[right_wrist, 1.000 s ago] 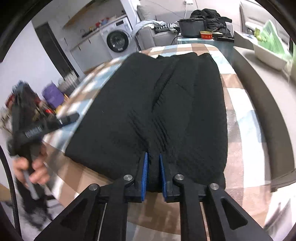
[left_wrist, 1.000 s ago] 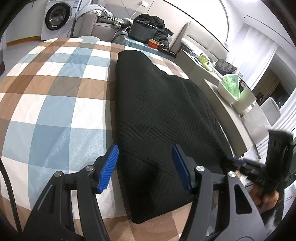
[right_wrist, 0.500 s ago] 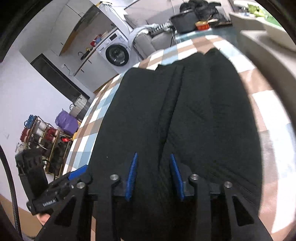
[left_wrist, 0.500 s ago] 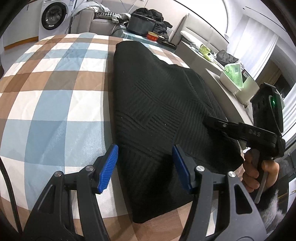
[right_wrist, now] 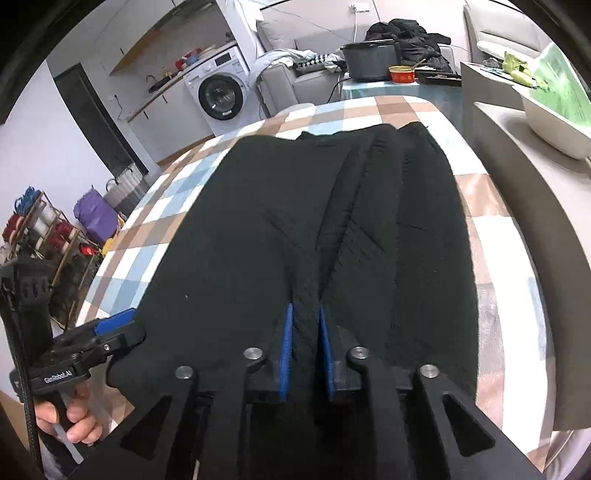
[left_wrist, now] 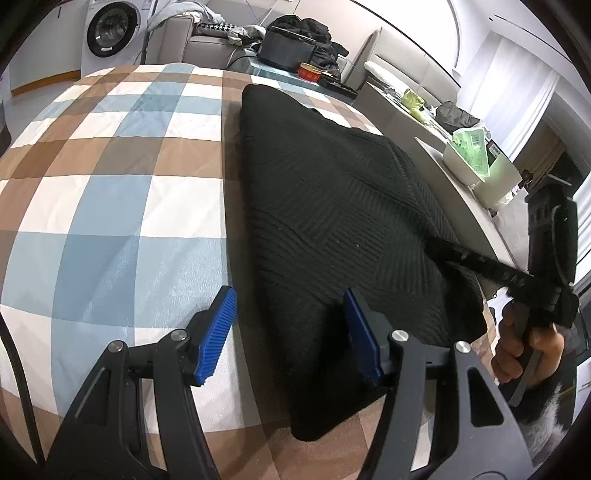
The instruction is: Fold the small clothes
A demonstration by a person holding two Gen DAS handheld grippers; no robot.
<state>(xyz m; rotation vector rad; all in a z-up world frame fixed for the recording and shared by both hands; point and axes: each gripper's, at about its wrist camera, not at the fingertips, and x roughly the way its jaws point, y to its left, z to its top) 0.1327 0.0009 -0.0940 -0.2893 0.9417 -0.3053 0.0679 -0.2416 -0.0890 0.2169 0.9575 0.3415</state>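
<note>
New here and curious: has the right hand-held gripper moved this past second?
Yes. The right hand-held gripper moved farther along the black garment's right edge, nearer the white tub.

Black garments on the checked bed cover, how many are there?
1. The black knit garment lies lengthwise along the right side of the checked cover, near edge toward the grippers. A dark clothes pile sits beyond on the sofa, not the bed.

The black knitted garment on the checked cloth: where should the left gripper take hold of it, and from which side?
Grip the near left corner of the black knitted garment, coming from its free left edge. There it lies flat on the checked cloth, between the left gripper's open fingers.
</note>
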